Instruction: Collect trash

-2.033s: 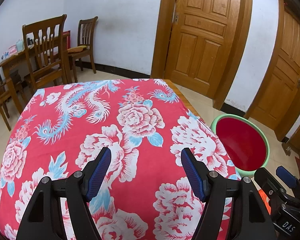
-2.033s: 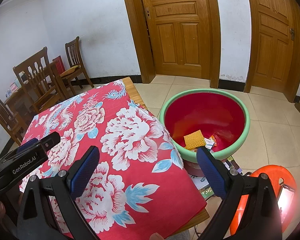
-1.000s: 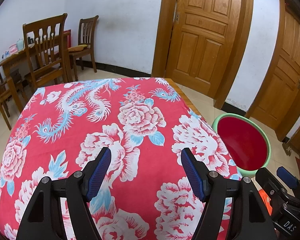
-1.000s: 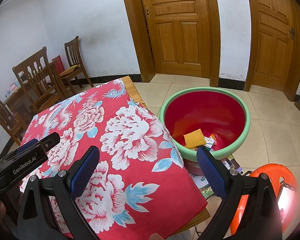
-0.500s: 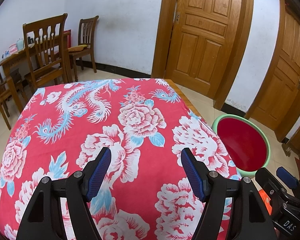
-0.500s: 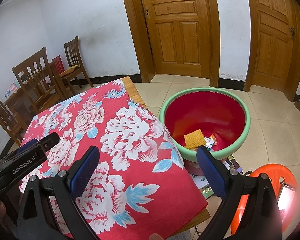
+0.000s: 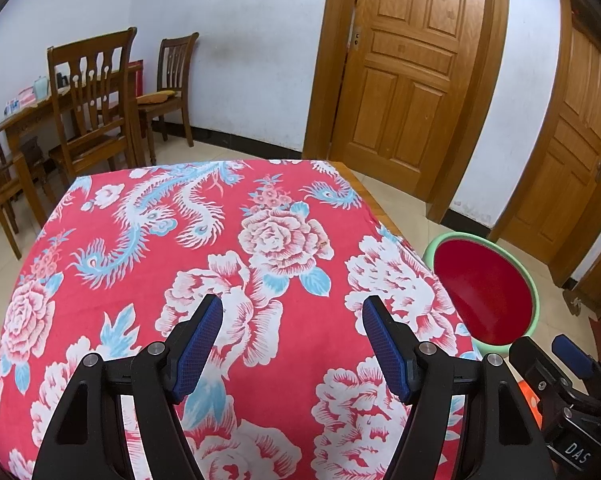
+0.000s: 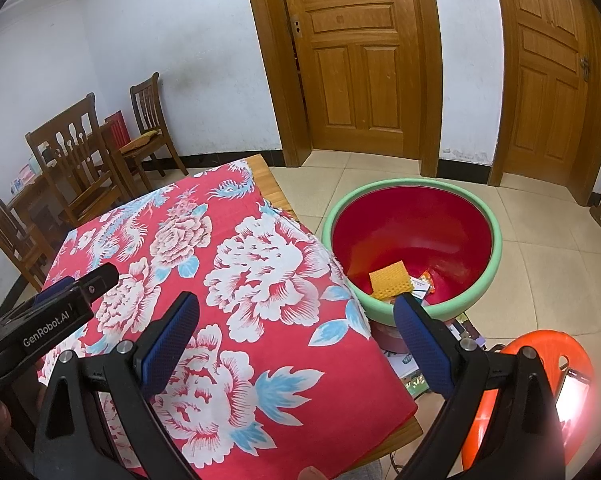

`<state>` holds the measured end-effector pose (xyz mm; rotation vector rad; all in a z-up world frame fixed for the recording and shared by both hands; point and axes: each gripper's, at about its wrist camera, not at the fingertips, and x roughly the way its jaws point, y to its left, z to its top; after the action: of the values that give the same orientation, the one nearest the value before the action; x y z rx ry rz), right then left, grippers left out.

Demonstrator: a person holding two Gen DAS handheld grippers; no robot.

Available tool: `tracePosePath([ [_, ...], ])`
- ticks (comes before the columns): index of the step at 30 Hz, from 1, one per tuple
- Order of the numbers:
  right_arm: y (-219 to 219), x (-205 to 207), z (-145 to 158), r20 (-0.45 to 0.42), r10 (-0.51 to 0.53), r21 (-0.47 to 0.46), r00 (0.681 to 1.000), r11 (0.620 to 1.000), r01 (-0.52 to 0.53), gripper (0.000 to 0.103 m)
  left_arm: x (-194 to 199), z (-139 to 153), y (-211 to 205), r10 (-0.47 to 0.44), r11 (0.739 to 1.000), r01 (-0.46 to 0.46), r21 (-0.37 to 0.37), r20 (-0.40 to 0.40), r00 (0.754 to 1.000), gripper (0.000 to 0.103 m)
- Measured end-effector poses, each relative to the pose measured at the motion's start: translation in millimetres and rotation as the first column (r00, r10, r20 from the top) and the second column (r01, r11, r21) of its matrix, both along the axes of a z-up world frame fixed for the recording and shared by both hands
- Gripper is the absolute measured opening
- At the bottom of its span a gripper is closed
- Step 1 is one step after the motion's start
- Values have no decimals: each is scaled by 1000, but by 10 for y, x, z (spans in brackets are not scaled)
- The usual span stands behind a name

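Observation:
A red basin with a green rim (image 8: 412, 236) stands on the floor by the table's right edge; it also shows in the left wrist view (image 7: 484, 292). Inside it lie a yellow sponge-like square (image 8: 390, 278) and small wrappers (image 8: 424, 284). My left gripper (image 7: 292, 344) is open and empty above the red floral tablecloth (image 7: 220, 260). My right gripper (image 8: 296, 332) is open and empty above the table's right front corner, beside the basin. I see no trash on the cloth.
An orange plastic stool (image 8: 540, 368) stands on the floor at the right front. Papers (image 8: 408, 364) lie under the basin. Wooden chairs (image 7: 92, 100) and a second table (image 7: 24, 112) stand at the far left. Two wooden doors (image 7: 404, 80) are behind.
Almost nothing has moved. The left wrist view wobbles slightly; both grippers stay open and in place.

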<state>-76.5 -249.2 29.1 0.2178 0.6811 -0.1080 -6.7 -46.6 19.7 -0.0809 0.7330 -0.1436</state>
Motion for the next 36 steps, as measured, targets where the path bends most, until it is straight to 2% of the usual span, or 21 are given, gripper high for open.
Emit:
tracePosePath([
  [36,33,12,-20,-4,0,-3,1000,1000,0,97,4,24,-8,1,1000,-1,-4,-5,1000,74],
])
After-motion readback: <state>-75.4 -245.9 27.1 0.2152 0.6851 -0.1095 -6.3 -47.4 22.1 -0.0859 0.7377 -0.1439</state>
